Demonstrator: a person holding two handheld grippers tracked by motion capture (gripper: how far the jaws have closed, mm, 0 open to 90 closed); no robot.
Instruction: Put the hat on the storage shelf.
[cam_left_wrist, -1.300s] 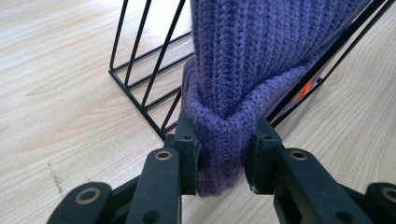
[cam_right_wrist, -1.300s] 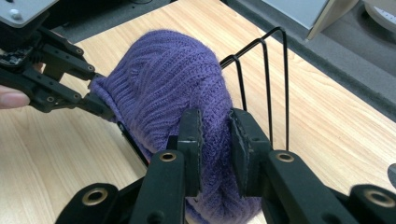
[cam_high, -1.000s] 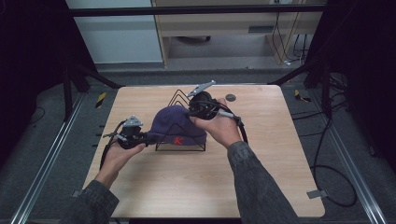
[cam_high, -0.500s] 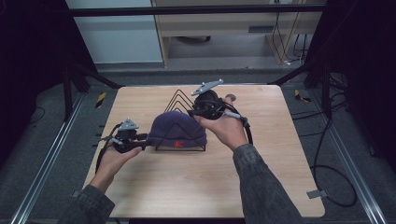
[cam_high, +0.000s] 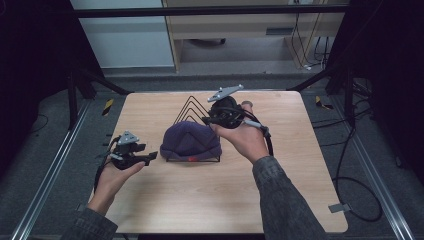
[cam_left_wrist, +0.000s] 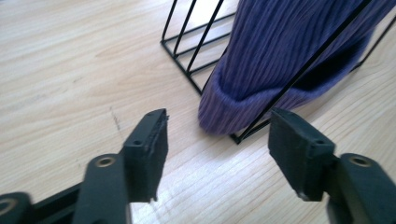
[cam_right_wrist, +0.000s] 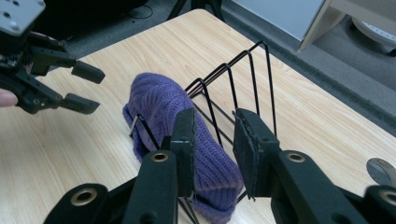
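Note:
A purple ribbed beanie (cam_high: 191, 141) lies draped over a black wire rack (cam_high: 189, 107) in the middle of the wooden table (cam_high: 210, 195). My left gripper (cam_high: 150, 157) is low at the beanie's left, a short way off it. Its jaws have just been opening, and in the left gripper view (cam_left_wrist: 219, 123) nothing is between them; the beanie (cam_left_wrist: 280, 51) and rack (cam_left_wrist: 187, 60) lie just ahead. My right gripper (cam_high: 209, 120) hovers over the rack's right end. Its jaws (cam_right_wrist: 214, 116) are narrowly apart with nothing gripped, and the beanie (cam_right_wrist: 163, 107) lies below them.
A small grey disc (cam_right_wrist: 380, 170) lies on the table near the right hand. Bare wood surrounds the rack. Beyond the far edge are a shelf unit (cam_high: 250, 30) and floor cables (cam_high: 350, 165).
The left gripper has drawn back leftward from the beanie's edge and its jaws have spread. The right gripper has lifted off the beanie's top, up and to the right.

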